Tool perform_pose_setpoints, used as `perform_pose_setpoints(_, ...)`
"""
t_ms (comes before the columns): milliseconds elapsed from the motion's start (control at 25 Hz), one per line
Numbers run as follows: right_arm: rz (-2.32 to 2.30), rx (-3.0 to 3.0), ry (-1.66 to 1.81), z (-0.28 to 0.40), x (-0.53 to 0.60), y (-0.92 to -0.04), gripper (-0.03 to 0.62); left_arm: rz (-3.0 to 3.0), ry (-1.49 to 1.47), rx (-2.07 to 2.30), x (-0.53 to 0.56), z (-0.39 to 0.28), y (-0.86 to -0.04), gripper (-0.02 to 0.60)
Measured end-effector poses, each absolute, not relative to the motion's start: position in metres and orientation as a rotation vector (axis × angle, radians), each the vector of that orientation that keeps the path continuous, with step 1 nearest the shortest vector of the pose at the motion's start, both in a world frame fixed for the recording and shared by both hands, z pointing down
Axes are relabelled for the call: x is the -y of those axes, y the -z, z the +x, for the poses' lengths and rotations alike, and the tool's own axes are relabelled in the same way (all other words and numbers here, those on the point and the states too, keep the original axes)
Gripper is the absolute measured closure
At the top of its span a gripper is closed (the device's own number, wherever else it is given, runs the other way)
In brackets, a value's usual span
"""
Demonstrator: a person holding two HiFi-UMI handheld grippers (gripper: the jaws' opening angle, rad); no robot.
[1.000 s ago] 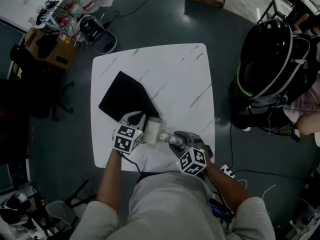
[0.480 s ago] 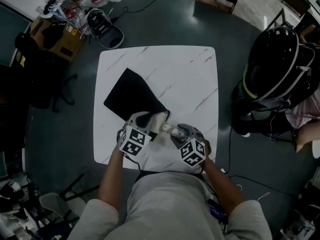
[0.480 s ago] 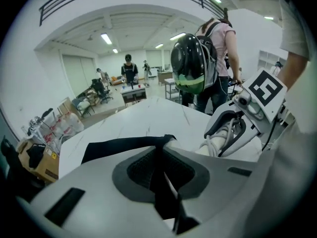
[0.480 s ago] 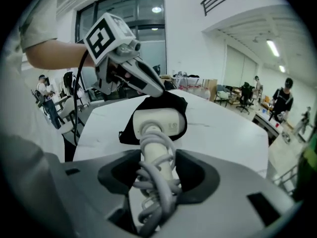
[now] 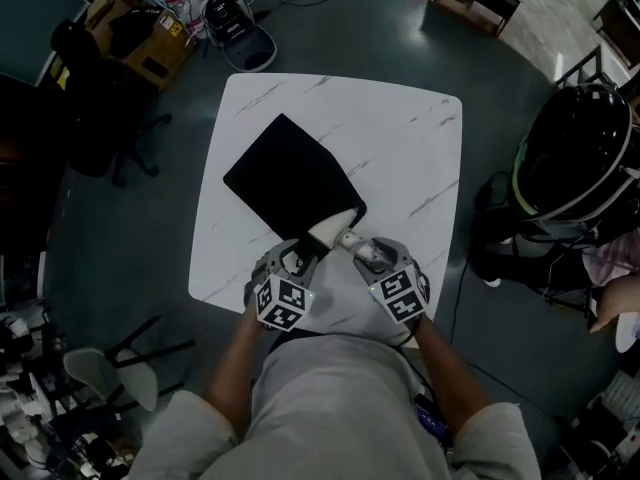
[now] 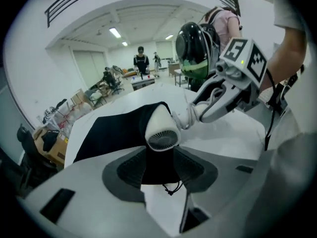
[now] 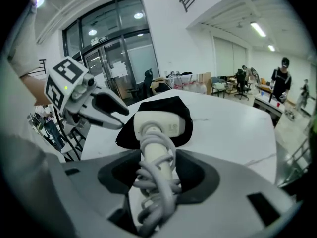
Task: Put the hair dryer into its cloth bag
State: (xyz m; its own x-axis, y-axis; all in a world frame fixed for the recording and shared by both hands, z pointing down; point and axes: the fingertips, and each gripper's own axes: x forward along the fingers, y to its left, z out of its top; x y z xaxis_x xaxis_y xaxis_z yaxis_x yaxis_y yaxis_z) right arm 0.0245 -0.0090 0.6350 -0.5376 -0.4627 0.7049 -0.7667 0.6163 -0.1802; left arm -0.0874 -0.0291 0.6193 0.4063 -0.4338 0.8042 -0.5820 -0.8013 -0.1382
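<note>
The black cloth bag (image 5: 288, 178) lies flat on the white marble table (image 5: 410, 148). The white hair dryer (image 5: 337, 229) has its head in the bag's mouth, and cloth drapes over the head (image 6: 162, 132). My right gripper (image 5: 366, 255) is shut on the dryer's handle (image 7: 155, 158), which has the cord wound round it. My left gripper (image 5: 298, 256) sits at the mouth's near edge with its jaws opening. The bag's hem and drawstring (image 6: 171, 186) lie loose between the jaws, and the pads (image 6: 130, 168) stand off the cloth. The right gripper (image 6: 224, 92) reaches in from the right.
A large black rounded object with a green stripe (image 5: 578, 156) stands on the floor right of the table. A cardboard box (image 5: 150, 43) and a dark chair (image 5: 105, 133) sit at the far left. People stand far off in the room (image 6: 141, 62).
The dryer's head has slid from beside the bag into its mouth. My left gripper has drawn back toward the table's near edge. The right gripper followed the dryer a little.
</note>
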Motion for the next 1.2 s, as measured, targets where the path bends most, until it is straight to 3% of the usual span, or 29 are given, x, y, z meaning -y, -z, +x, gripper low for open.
perform_pose_setpoints(520, 0.935, 2.216, -0.622, 0.015, 0.026, -0.619, 0.364, 2.144, -1.31, 1.124, 0.055, -0.112, -0.666, 0.419)
perform_pose_setpoints(560, 0.934, 2.212, -0.621, 0.016, 0.026, -0.621, 0.364, 2.125, -1.273, 1.136, 0.057, -0.114, -0.667, 0.438)
perform_pose_setpoints(640, 0.93, 2.203, -0.612, 0.018, 0.026, -0.623, 0.362, 2.119, -1.209, 1.17, 0.06, -0.117, -0.664, 0.552)
perform_pose_setpoints(1200, 0.935, 2.176, -0.558, 0.014, 0.023, -0.623, 0.362, 2.391, -1.203, 1.223, 0.064, -0.112, -0.594, 0.568)
